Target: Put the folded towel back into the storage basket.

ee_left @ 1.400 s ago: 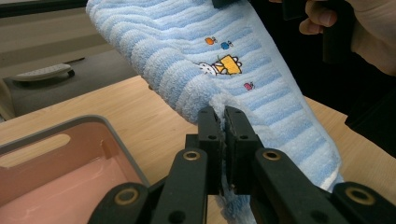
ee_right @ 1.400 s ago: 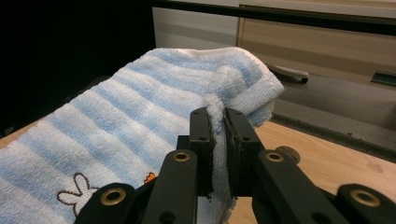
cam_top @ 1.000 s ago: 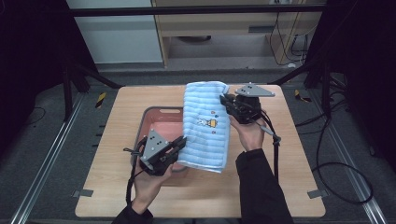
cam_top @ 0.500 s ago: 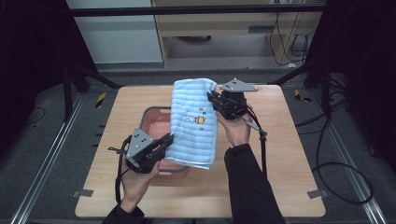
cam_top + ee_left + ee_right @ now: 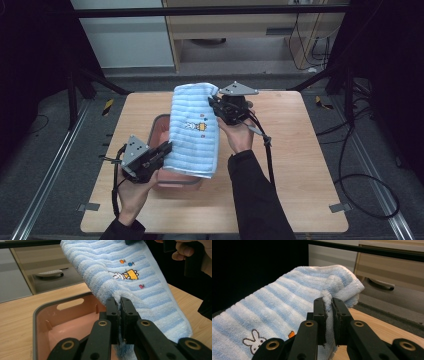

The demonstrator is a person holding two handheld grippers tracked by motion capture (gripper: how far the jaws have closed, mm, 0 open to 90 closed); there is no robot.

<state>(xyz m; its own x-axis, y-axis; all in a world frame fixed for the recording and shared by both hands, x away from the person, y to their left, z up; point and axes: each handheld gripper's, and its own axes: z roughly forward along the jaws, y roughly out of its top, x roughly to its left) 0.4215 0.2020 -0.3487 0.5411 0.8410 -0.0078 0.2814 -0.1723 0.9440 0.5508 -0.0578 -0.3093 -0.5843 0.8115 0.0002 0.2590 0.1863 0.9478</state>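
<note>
I have one blue-and-white striped towel with a small embroidered rabbit, slung in the air between my two grippers, over the far and right part of the pink basin on the wooden table. My left gripper has its jaws closed on the towel's near edge, just above the basin's near rim; in the left gripper view the pads pinch a fold of terry with only cloth between them. My right gripper is clamped the same way on the far edge, up high; in the right gripper view a tuft of towel stands between the pads. I judge the step to be carrying the towel over and lowering it into the basin. To do it well I'd keep both pinches firm, bring the right end down and toward the left so the cloth sags into the cavity, not over the rim, and release only once the bulk rests inside. Count: one towel, one basin, two grippers, one table.
</note>
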